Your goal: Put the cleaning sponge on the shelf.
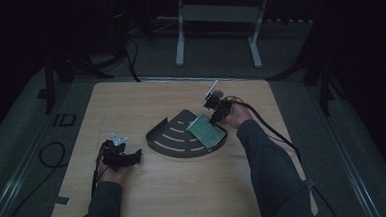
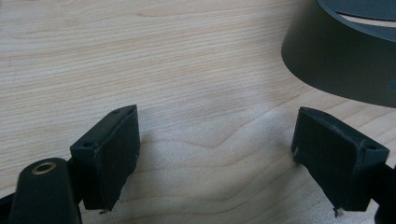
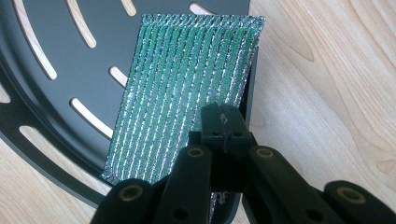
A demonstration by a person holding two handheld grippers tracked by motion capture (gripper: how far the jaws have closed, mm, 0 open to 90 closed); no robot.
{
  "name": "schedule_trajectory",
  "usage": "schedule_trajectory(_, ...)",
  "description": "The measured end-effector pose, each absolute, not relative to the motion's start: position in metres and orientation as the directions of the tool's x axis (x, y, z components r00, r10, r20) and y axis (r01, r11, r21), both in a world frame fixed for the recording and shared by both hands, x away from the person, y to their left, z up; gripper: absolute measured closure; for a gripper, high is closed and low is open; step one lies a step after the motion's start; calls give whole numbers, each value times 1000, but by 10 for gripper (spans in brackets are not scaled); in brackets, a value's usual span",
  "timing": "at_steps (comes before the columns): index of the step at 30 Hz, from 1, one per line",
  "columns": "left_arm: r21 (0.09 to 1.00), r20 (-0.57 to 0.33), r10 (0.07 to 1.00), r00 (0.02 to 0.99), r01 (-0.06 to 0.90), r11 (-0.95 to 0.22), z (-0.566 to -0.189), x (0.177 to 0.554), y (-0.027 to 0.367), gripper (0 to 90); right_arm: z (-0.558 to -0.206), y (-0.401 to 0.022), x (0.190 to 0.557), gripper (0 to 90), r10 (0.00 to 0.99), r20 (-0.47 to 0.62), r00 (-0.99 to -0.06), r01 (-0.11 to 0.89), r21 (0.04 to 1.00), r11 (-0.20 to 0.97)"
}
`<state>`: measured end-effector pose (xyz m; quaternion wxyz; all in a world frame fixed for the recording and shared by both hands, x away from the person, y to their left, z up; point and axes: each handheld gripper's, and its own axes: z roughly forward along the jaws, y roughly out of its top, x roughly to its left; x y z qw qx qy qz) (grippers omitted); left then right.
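Dim room: grey carpeted floor [image 1: 219, 69] around a light wood-grain bench [image 1: 185, 189], with the white legs of another table [image 1: 180, 39] behind and black cables [image 1: 48, 156] trailing on the floor at left. Background beyond that is too dark to read.

Near bench centre sits a dark grey fan-shaped tray [image 1: 175, 137] with curved slots and a raised rim; bench wood shows through the slots. A green scouring pad [image 1: 205, 130] with silvery threads lies tilted over the tray's right edge, apparently leaning on the rim.

Right tongs [image 3: 223, 128]: jaws closed tight on the near edge of the pad, hand at the tray's right side.

Left tongs [image 2: 217, 158]: jaws spread wide, nothing between them, low over bare bench just left of the tray, close to its curved wall.
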<state>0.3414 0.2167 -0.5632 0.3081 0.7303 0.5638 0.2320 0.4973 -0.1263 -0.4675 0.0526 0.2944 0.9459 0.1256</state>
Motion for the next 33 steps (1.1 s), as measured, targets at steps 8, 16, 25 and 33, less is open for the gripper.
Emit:
schedule_trajectory(8, 712, -8, 966, 257, 680, -175, -563, 341, 217, 158, -466, -126, 499, 898, 572, -33, -819, 544, 270, 794)
schedule_trajectory(16, 712, -8, 966, 257, 680, -175, -563, 341, 217, 158, -470, -128, 498, 892, 571, -30, -820, 544, 270, 795)
schedule_trajectory(25, 712, -8, 966, 257, 680, -175, -563, 341, 217, 158, -466, -134, 494, 675, 582, -18, -813, 546, 323, 773)
schedule_trajectory(33, 712, -9, 966, 257, 680, -175, -563, 341, 217, 158, -459, -139, 491, 575, 596, -19, -802, 548, 374, 749)
